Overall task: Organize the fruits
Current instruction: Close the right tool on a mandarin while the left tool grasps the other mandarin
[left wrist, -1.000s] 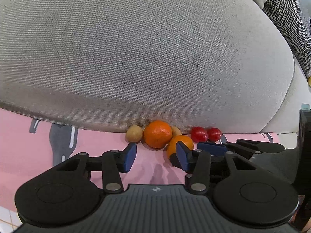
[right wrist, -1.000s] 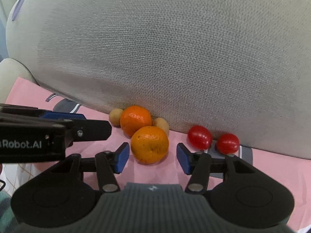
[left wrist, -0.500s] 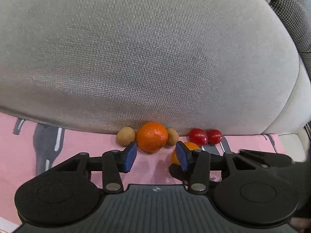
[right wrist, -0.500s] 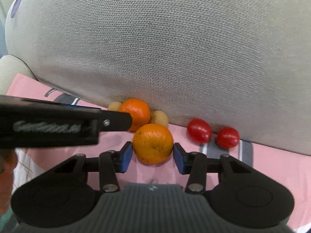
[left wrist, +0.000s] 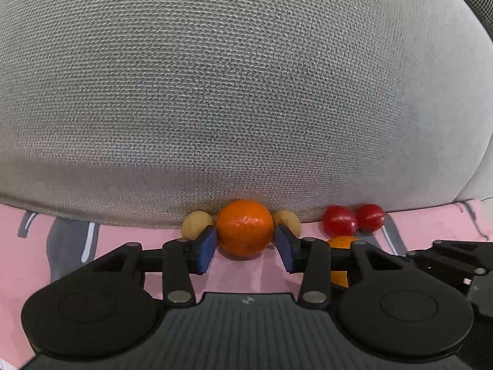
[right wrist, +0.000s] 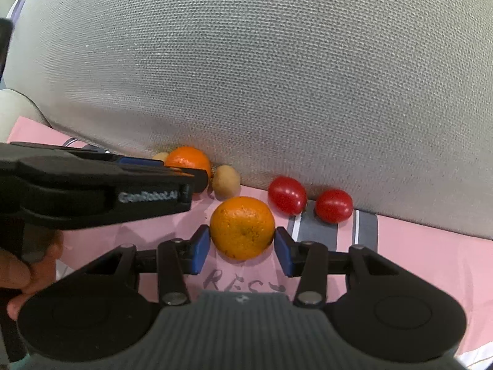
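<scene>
Fruits lie on a pink cloth [right wrist: 416, 256] against a grey cushion [left wrist: 246, 92]. My left gripper [left wrist: 245, 248] is open, its blue pads on either side of the far orange [left wrist: 244, 229], close to its sides. Two small tan fruits [left wrist: 193, 224] [left wrist: 288, 220] flank that orange. My right gripper [right wrist: 242, 251] is open around the near orange [right wrist: 242, 227], pads close to its sides. Two red tomatoes [right wrist: 287, 195] [right wrist: 334, 205] lie to the right by the cushion. The near orange [left wrist: 340, 243] shows partly behind my left gripper's right finger.
The cushion rises as a wall right behind the fruits. The left gripper's body [right wrist: 92, 191] and the hand holding it [right wrist: 18, 280] cross the left of the right wrist view. The right gripper [left wrist: 456, 262] sits at the right edge of the left wrist view.
Both grippers moved forward. The left one shifted to centre on the far orange; the right one closed in around the near orange, its jaws narrower than before.
</scene>
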Action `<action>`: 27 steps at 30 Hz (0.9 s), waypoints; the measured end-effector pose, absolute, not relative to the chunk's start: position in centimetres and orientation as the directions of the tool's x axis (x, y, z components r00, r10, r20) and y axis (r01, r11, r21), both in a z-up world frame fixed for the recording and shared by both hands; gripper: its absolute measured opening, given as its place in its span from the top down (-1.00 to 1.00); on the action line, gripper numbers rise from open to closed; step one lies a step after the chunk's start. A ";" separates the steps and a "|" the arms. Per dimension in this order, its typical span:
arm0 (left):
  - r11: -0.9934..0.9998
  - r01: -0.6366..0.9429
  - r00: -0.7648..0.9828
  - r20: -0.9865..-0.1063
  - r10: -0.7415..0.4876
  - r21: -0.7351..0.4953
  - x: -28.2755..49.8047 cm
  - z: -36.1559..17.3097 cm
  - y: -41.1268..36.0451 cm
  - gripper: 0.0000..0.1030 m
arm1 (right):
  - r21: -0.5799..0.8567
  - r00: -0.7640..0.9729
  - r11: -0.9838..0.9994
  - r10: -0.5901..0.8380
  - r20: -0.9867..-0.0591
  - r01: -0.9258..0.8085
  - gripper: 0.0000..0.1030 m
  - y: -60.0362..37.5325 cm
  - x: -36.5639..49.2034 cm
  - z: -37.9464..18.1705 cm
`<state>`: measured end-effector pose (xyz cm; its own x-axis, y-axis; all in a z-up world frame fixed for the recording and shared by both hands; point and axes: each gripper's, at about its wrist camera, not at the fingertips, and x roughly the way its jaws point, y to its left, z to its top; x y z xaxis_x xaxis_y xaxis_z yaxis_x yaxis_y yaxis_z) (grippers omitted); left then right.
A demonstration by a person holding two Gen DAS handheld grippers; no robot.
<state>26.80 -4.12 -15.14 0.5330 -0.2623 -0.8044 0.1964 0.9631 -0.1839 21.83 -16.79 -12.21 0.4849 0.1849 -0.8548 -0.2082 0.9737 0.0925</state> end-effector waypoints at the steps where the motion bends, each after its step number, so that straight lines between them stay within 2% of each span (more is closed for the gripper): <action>1: 0.965 0.198 0.537 -0.804 -0.255 -0.174 26.9 -15.3 -4.4 0.05 | 0.094 0.484 0.974 0.186 -0.855 -0.208 0.17 -16.8 21.9 -12.2; 7: 0.971 0.209 0.551 -0.806 -0.218 -0.120 27.0 -15.7 -5.7 0.08 | 0.095 0.486 0.973 0.188 -0.853 -0.209 0.17 -16.9 21.8 -12.2; 15: 0.967 0.210 0.539 -0.807 -0.240 -0.147 26.0 -14.6 -5.3 0.11 | 0.101 0.500 0.970 0.201 -0.842 -0.219 0.17 -17.0 21.5 -11.8; 27: 0.958 0.216 0.555 -0.783 -0.280 -0.190 20.9 -9.7 -3.6 0.11 | 0.117 0.548 0.960 0.243 -0.800 -0.256 0.17 -17.5 17.7 -8.3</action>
<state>20.93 -3.64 -9.69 0.5552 -0.2803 -0.7830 0.2161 0.9578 -0.1897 17.68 -17.51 -8.34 0.5483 0.2434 -0.8001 -0.2556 0.9597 0.1168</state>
